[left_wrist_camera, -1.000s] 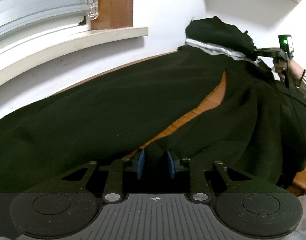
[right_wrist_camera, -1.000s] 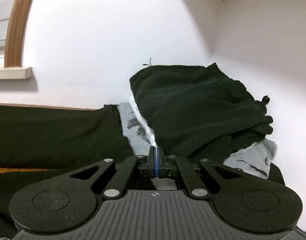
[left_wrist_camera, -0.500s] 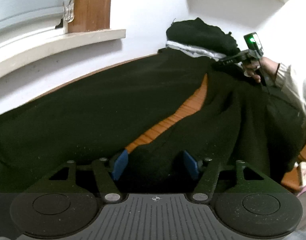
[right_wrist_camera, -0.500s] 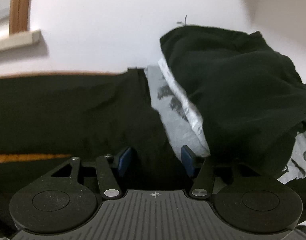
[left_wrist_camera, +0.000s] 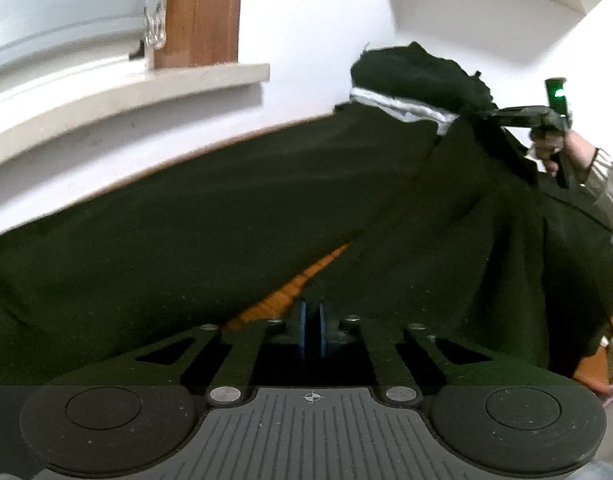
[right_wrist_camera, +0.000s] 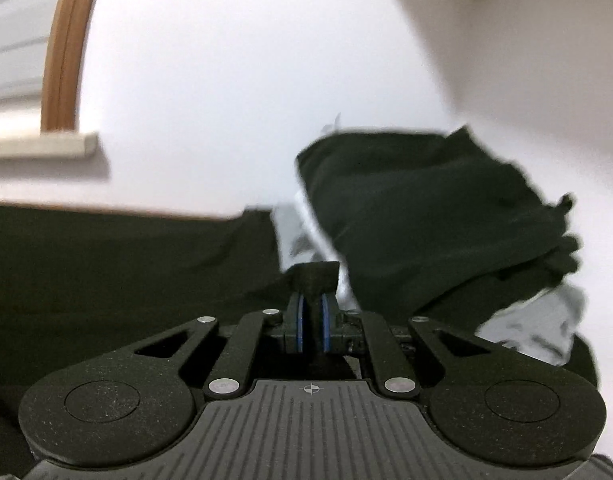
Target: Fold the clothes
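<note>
**Both grippers pinched on the near hem, fold pending**

Large dark green fabric garment (left_wrist_camera: 234,216) lies spread on the wooden worktop (left_wrist_camera: 290,286), reaching away ahead of both grippers toward the wall. Left gripper (left_wrist_camera: 311,330): jaws have just been closing, now pressed together on the garment's near edge. Right gripper (right_wrist_camera: 311,330): jaws have just been closing too, now pinching a small raised tuft of the same cloth. In the left view the right gripper sits well off to the right along that edge, so the garment's long axis runs hand to hand.

Judgement: the fold carries the held edge forward, away from both grippers. A heap of black and grey clothes (right_wrist_camera: 426,216) lies just ahead-right of the right gripper; risk of snagging.
</note>
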Demonstrator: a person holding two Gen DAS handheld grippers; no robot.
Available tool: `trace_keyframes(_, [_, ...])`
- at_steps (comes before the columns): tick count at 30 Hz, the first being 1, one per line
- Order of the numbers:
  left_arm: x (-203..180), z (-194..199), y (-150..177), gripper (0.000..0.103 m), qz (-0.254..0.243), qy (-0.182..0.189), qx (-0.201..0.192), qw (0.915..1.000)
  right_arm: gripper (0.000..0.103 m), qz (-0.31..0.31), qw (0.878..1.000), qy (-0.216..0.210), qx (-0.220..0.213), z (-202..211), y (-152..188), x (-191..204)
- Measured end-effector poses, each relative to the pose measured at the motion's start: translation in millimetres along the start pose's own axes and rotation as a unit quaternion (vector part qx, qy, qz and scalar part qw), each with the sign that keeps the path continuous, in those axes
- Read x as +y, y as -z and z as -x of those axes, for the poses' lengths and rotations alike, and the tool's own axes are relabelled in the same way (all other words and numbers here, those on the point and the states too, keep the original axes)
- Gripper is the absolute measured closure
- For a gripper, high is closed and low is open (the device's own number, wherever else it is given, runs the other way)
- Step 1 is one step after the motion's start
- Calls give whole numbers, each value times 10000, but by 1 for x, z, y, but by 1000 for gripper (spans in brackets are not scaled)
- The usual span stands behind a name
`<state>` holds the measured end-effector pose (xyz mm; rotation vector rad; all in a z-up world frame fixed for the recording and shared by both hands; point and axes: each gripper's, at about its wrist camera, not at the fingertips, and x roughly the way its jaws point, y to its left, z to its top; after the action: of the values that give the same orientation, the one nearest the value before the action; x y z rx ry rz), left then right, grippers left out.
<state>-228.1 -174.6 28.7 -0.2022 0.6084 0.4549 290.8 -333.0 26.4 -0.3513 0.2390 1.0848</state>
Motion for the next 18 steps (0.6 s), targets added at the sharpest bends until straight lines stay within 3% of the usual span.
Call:
trace_keyframes(4, [7, 28, -21, 97, 318, -146, -751, 9966, 93, -134, 9991, 174, -365, 12, -12, -7])
trace_keyframes(6, [13, 32, -33, 96, 441, -399, -1026, 9929, 92, -238, 9979, 295, -534, 7, -17, -5])
trace_keyframes(7, [16, 26, -38, 91, 446, -608, -990, 9922, 90, -233, 9976, 408, -518, -1, -19, 0])
trace_keyframes(9, [18, 11, -41, 73, 412, -818, -630, 9938, 64, -123, 9977, 558, -356, -16, -19, 11])
trace_keyframes(11, [20, 3, -40, 47, 415, -974, -411, 9935, 50, 191, 9980, 578, -193, -25, -17, 28])
trace_keyframes(14, [29, 14, -33, 30, 566, -1057, -428, 9919, 46, 185, 9996, 210, 45, -26, -16, 43])
trace_keyframes(18, [45, 38, -24, 24, 749, -1205, -425, 9890, 44, 454, 9984, -290, 168, -18, -18, 79])
